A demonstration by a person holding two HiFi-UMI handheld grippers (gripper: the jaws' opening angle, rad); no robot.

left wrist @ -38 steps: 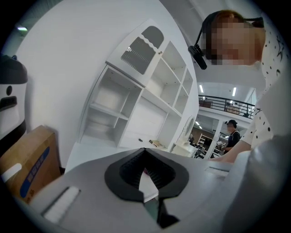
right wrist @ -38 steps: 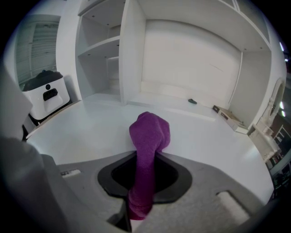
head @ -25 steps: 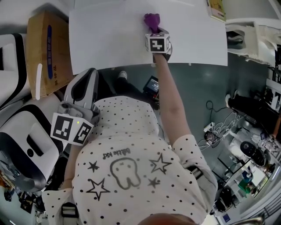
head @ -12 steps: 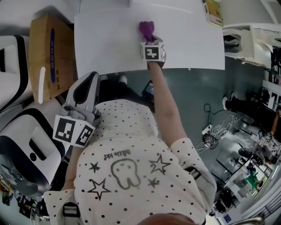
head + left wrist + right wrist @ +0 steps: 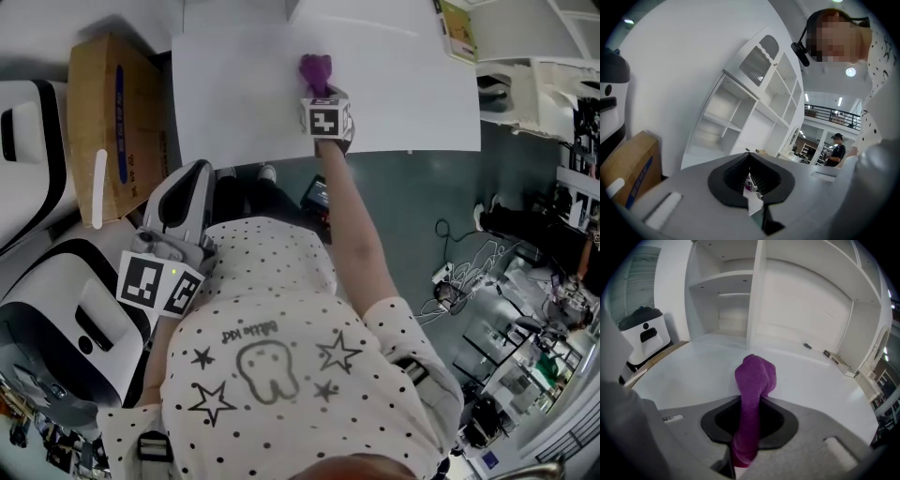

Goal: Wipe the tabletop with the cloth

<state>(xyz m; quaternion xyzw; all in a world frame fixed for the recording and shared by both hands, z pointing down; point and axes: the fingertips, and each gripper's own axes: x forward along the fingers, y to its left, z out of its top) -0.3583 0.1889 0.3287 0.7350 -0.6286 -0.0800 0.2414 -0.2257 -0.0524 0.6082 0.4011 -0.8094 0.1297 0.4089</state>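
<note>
- the right tool (image 5: 320,90) is pinching the purple cloth (image 5: 316,69). in the right gripper view the cloth (image 5: 755,380) runs down between the jaws and its lower end drops into the tool's dark recess, so i can't see how much is tucked in there
- the bunched top of the cloth sits on the white worktop (image 5: 234,94), a little in from the near edge and about halfway along it
- there's lots of bare worktop to the left and right of the cloth, and more behind it up to the white shelf unit (image 5: 754,301)
- in the head view the far side of the worktop is cut off by the top of the frame, and a flat thing (image 5: 457,28) at the far right corner is too small to make out
- the left tool (image 5: 192,178) is off the worktop, down by the person's left side. its jaws are pressed nearly together with nothing in them, and only a thin sliver of background shows between them in the left gripper view
- a cardboard box (image 5: 103,122) sits just past the worktop's left edge
- the person's torso hides most of the floor below the near edge
</note>
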